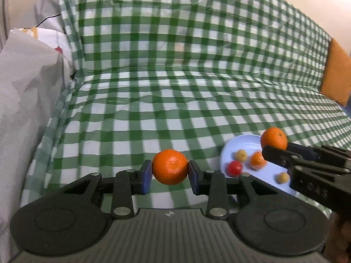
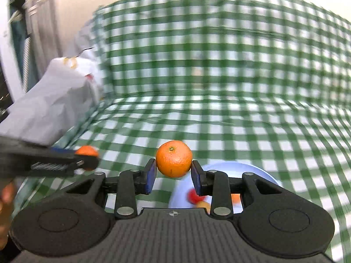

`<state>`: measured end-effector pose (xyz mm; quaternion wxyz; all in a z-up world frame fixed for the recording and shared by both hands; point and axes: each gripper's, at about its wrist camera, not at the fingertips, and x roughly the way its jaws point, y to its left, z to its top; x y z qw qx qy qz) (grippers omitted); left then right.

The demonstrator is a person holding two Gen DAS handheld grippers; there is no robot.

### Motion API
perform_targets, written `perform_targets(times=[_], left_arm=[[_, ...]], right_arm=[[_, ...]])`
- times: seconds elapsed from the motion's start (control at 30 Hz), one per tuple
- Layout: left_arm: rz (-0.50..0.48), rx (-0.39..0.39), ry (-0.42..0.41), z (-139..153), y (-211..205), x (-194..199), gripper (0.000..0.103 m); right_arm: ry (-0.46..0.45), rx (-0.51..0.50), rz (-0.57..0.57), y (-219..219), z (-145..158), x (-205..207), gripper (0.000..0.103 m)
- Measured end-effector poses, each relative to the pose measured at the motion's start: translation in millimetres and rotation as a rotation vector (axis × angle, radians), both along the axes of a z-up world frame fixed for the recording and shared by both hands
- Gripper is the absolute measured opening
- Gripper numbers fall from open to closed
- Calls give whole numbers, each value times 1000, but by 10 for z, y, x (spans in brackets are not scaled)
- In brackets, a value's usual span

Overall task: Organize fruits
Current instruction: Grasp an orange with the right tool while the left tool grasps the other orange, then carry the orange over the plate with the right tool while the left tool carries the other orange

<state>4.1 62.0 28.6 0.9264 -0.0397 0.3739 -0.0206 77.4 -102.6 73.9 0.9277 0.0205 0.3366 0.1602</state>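
In the left wrist view my left gripper (image 1: pixel 170 172) is shut on a mandarin (image 1: pixel 170 164), held above the green checked cloth. To its right my right gripper (image 1: pixel 276 148) grips a second mandarin (image 1: pixel 274 137) over a pale blue plate (image 1: pixel 230 151). On that plate lie a red fruit (image 1: pixel 234 168), a small orange fruit (image 1: pixel 258 160) and two yellowish ones (image 1: pixel 240 155). The right wrist view shows the right gripper (image 2: pixel 174 171) shut on its mandarin (image 2: pixel 174 159) above the plate (image 2: pixel 252 168). The left gripper (image 2: pixel 87 159) with its mandarin (image 2: pixel 87 150) shows at the left, blurred.
The green checked cloth (image 1: pixel 175 109) covers a sofa seat and backrest. A grey-white bag or bedding (image 1: pixel 26 92) is piled at the left end. An orange cushion (image 1: pixel 335 76) stands at the far right. A hand (image 2: pixel 6 197) shows at the left edge.
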Motion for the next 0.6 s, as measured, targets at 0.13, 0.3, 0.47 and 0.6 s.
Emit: perform_targets(times=[0.13,0.3,0.47,0.6], left_arm=[[-6,9,14,-46,-96,50,39],[-17,5,37,-151,-233,216,39],[-52,17,40,-233,-395,303,39],[-85,20,35,-272,-526,365,39]], right_arm=[[-5,12,-62,-262,-92,-43,36],[8,-2,-116,-481,-205,6,36],[27,14,-154,-692,-279,44,36],[26,6,-175,-771,-307,55,36]])
